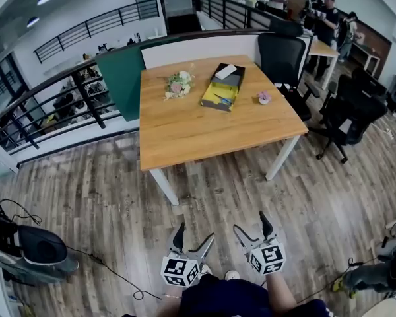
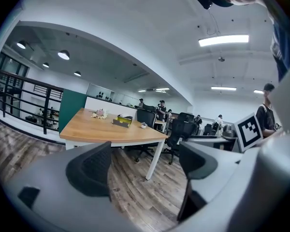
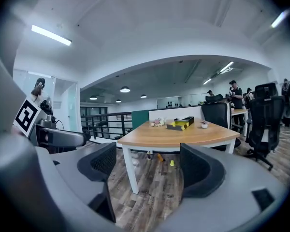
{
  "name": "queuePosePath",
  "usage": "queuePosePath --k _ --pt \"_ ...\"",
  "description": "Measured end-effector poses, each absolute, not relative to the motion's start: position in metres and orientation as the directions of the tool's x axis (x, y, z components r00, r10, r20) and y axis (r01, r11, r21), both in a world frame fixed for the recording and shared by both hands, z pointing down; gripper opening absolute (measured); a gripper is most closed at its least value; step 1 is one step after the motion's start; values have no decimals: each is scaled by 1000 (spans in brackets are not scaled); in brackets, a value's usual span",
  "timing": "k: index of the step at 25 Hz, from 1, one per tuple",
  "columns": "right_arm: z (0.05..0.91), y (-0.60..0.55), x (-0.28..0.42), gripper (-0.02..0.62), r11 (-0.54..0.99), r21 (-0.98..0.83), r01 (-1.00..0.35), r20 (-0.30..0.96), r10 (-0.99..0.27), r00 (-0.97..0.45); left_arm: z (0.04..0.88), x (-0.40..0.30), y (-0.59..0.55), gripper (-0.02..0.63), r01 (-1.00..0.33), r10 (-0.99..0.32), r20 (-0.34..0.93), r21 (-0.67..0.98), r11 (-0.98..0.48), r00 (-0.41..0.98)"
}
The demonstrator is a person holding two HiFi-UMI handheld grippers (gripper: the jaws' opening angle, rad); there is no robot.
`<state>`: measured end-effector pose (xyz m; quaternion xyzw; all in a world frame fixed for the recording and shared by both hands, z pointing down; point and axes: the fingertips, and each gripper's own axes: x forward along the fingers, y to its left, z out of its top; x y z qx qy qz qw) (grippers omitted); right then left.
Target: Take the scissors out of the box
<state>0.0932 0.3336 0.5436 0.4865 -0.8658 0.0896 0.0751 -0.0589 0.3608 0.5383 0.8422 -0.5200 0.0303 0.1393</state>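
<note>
The person stands on the wood floor (image 1: 105,197), well back from the tabletop (image 1: 198,134), with both grippers held low in front of the body.

The left gripper (image 1: 195,238) has its 2 fingers (image 2: 89,168) spread wide, with only floor showing between them. The right gripper (image 1: 252,224) is the same: its fingers (image 3: 203,170) stand well apart and pinch nothing.

The box (image 1: 223,86) lies near the far edge of the tabletop. It has a yellow tray with a dark lid lying across its far end. A small blue-and-dark item in the open yellow part looks like the scissors (image 1: 220,98), though it is too small to be sure. Neither gripper is near it.

A bunch of flowers (image 1: 179,83) lies to the box's left and a small potted plant (image 1: 264,98) to its right. A black office chair (image 1: 282,58) stands at the tabletop's far right corner.
</note>
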Motion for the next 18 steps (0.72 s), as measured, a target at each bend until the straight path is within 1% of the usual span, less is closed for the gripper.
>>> queuePosePath --k 5,9,18 --pt "543 327 88 408 468 -60 -881 215 -856 -470 539 -70 352 422 -870 -851 195 187 -456 488" --pt "542 324 82 416 438 -62 -897 214 -872 -440 542 -87 345 420 -884 -861 205 161 -439 465" --pt "556 310 85 416 428 -47 -903 259 -867 -425 550 -79 324 420 -868 -842 215 175 -465 494"
